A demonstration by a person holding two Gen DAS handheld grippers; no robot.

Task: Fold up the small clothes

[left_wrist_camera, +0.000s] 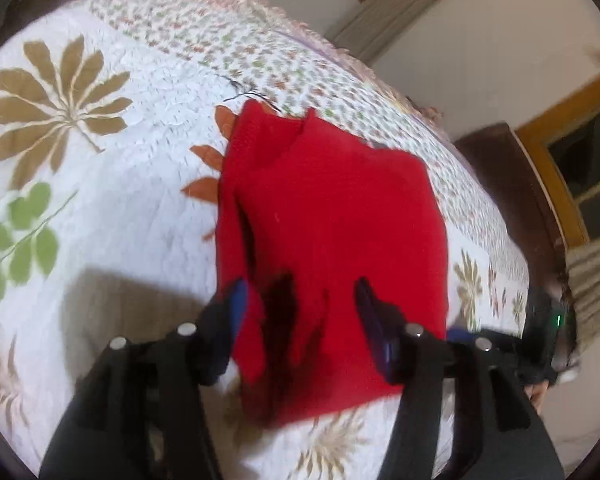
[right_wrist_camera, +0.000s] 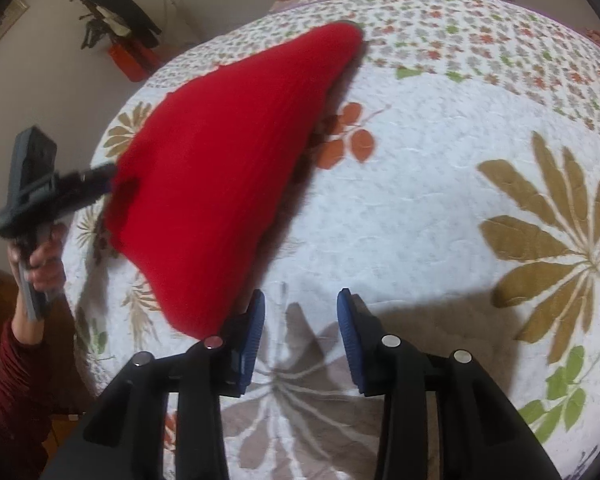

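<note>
Covering almost everything in both views is a big white quilt with brown flowers, green leaves and orange leaves on it. On top of the quilt is a red knitted sweater. Its far end rests on the quilt, and its near end is lifted up off the quilt, so it hangs like a slope in the right wrist view.

The left gripper is right at the near edge of the sweater. Its two blue fingers are wide apart with red cloth between them, and I cannot tell if they pinch it. A hand in a dark red sleeve holds this gripper.

The right gripper is wide open too. Its left blue finger touches the sweater's low corner, and only quilt shows between the fingers.
</note>
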